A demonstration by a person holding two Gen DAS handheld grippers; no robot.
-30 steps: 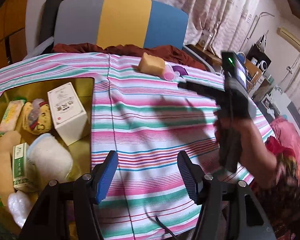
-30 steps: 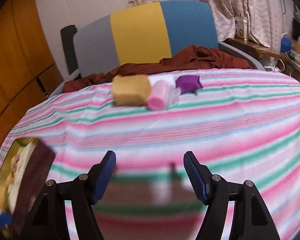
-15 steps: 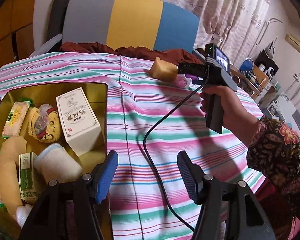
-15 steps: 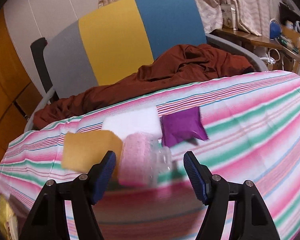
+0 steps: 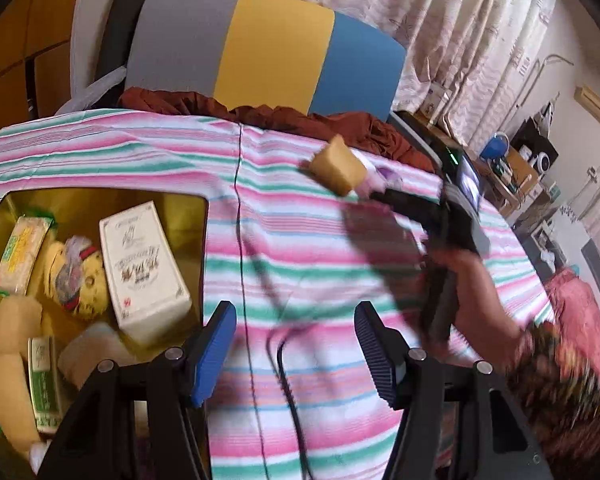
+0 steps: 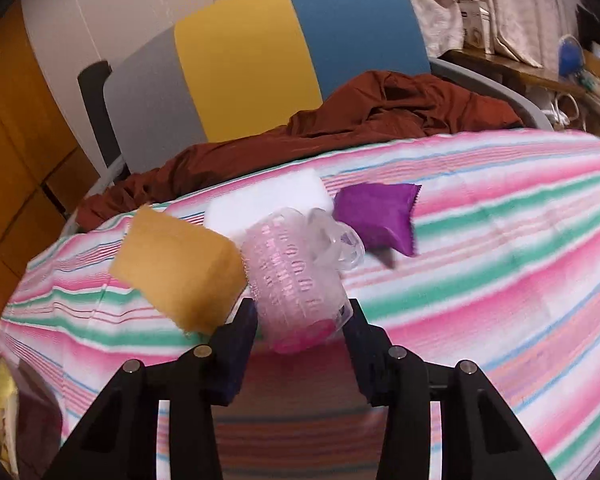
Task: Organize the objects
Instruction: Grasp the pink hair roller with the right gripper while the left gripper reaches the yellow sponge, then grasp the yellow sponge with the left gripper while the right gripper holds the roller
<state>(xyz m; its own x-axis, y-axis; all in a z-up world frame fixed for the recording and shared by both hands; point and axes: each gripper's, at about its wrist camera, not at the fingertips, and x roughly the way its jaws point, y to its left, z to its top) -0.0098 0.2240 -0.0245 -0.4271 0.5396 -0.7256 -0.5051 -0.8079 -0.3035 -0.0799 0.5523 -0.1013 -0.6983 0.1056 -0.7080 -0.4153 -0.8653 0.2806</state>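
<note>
On the striped tablecloth (image 6: 500, 280) lie a yellow sponge (image 6: 180, 268), a pink roll in clear wrap (image 6: 296, 280), a white block (image 6: 268, 200) and a purple sachet (image 6: 380, 216). My right gripper (image 6: 300, 316) is closing on the pink roll, with its pads against the roll's two sides. The left finger nudges the sponge, which tilts up. In the left wrist view the right gripper (image 5: 384, 196) reaches past the sponge (image 5: 338, 166). My left gripper (image 5: 296, 316) hangs open and empty above the cloth, beside a gold tin (image 5: 100, 196).
The tin holds a white box (image 5: 140, 268), green-labelled packets, a round patterned pouch and other soft items. A cable (image 5: 284, 360) trails across the cloth. A grey, yellow and blue chair (image 5: 272, 48) with brown cloth (image 6: 380, 120) stands behind the table. The person's sleeve (image 5: 560, 380) is at the right.
My right gripper has moved forward to the pink roll and its jaws have narrowed around it. The sponge has tipped up. The left gripper has shifted a little toward the tin.
</note>
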